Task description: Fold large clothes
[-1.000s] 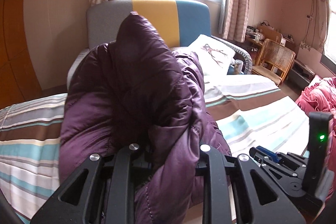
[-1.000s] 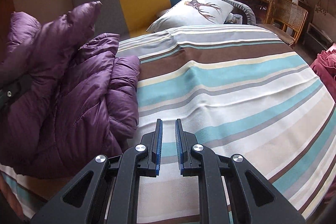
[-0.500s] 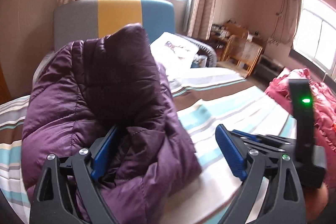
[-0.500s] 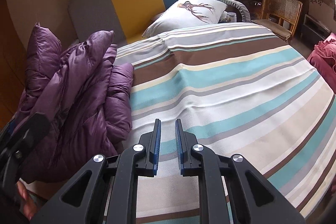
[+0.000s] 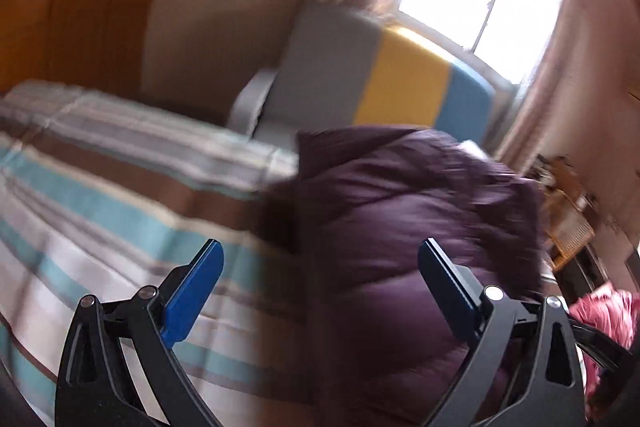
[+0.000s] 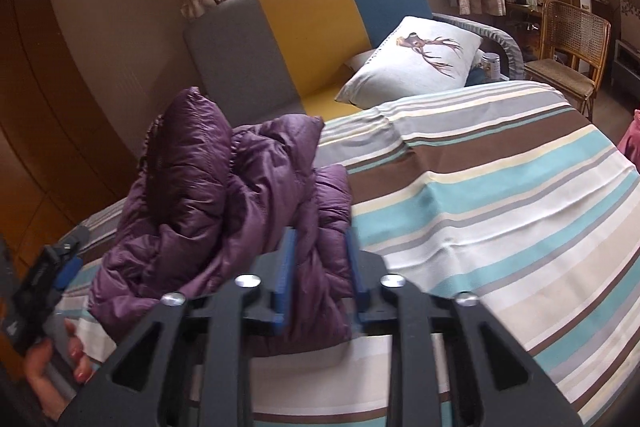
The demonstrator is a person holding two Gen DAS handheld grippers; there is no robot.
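A purple puffer jacket [image 6: 224,211] lies bunched at the near left corner of a striped bedspread [image 6: 500,211], released: the left gripper [image 5: 320,287] gapes wide beside it, the right gripper [image 6: 318,275], just opening, stands half-spread and empty, so regrasping an edge likely comes next.

Black left gripper with blue pads [image 5: 320,287]: jaws wide apart, just opened, holding nothing. Black right gripper with blue pads [image 6: 320,275]: jaws partly apart, just opened, gripping nothing. Bare hand [image 6: 52,367] wrapped round the left gripper's handle.
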